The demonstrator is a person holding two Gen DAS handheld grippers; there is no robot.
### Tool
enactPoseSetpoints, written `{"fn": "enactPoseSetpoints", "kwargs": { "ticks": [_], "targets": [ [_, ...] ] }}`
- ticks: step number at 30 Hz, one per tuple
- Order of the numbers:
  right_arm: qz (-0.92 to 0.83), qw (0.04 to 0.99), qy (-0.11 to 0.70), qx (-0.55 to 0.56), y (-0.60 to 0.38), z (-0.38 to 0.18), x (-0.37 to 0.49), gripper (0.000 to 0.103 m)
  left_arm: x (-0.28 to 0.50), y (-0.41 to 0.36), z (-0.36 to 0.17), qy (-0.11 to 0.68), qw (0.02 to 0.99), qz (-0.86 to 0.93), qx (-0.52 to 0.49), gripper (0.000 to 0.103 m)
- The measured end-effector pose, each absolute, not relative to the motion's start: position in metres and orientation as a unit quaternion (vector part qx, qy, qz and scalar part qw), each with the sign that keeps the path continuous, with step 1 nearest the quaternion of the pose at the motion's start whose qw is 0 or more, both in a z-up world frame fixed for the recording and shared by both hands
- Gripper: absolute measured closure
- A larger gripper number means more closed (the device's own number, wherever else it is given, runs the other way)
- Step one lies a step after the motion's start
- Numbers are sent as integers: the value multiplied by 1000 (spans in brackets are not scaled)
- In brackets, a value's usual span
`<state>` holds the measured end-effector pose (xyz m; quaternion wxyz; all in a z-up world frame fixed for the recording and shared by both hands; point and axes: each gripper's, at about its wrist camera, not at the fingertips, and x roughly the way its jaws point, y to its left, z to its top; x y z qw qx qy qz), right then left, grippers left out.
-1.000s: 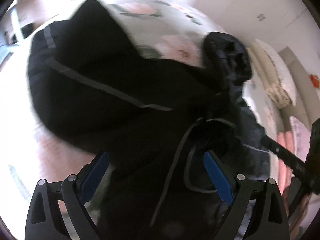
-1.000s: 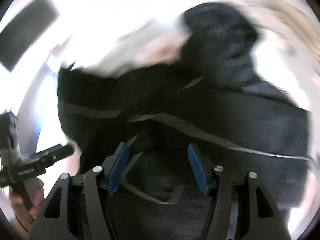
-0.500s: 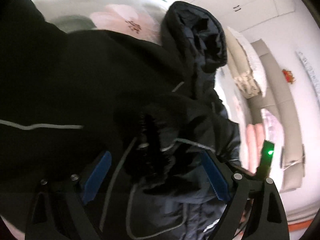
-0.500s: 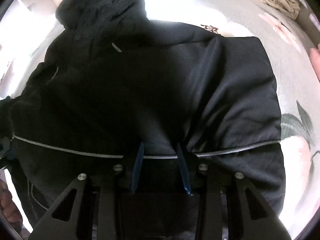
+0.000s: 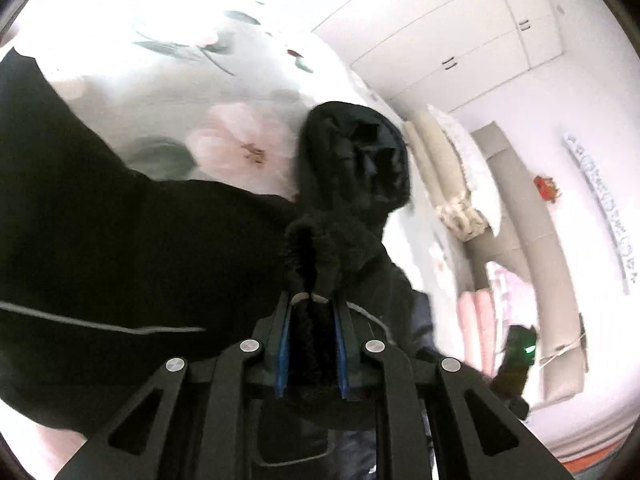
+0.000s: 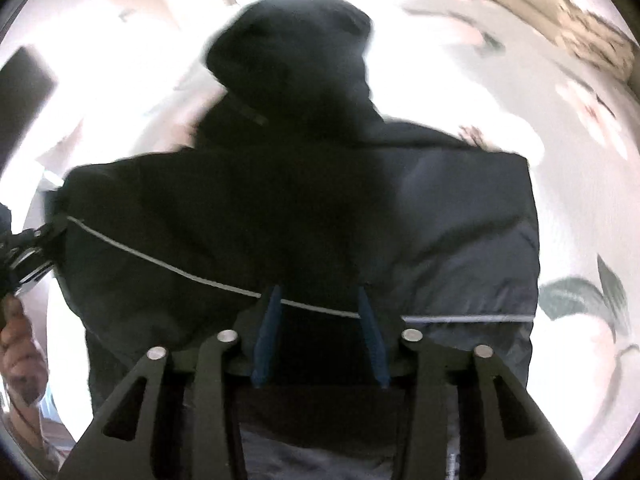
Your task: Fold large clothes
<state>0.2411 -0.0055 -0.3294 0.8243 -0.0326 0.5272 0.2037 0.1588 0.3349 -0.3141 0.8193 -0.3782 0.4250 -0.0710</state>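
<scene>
A large black hooded jacket (image 5: 120, 248) with thin grey piping lies on a bed with a flowered cover (image 5: 240, 148). Its hood (image 5: 356, 160) points away from me. My left gripper (image 5: 311, 300) is shut on a furry black edge of the jacket near the collar. In the right wrist view the jacket (image 6: 320, 208) fills the middle, hood (image 6: 292, 40) at the top. My right gripper (image 6: 318, 300) is shut on the jacket's edge at the grey piping line. The other gripper (image 6: 28, 248) shows at the left edge, holding the jacket's corner.
White cupboards (image 5: 460, 40) stand behind the bed. Folded bedding and pillows (image 5: 452, 176) lie at the headboard on the right. Pink folded cloth (image 5: 476, 312) lies near the right gripper's handle (image 5: 516, 360). The flowered cover (image 6: 580, 300) is bare to the jacket's right.
My left gripper has closed on the furry collar edge; it was open half a second ago. My right gripper keeps its hold, and the jacket has been lifted and pulled towards me.
</scene>
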Motion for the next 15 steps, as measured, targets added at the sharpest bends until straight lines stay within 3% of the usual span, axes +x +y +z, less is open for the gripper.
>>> {"fn": "enactPoseSetpoints", "kwargs": {
  "ticks": [2, 5, 8, 10, 15],
  "targets": [
    [207, 819, 533, -42, 7, -339, 244, 54, 163, 339, -341, 481, 804, -44, -346, 79],
    [182, 787, 583, -85, 20, -390, 256, 53, 162, 336, -382, 553, 788, 13, -271, 81],
    [187, 787, 582, -90, 17, -407, 260, 50, 142, 346, -378, 534, 793, 12, -294, 80],
    [192, 777, 594, -83, 14, -406, 264, 50, 128, 357, -370, 530, 798, 34, -285, 72],
    [196, 766, 606, -92, 13, -399, 268, 48, 100, 360, -338, 532, 805, 64, -255, 72]
  ]
}}
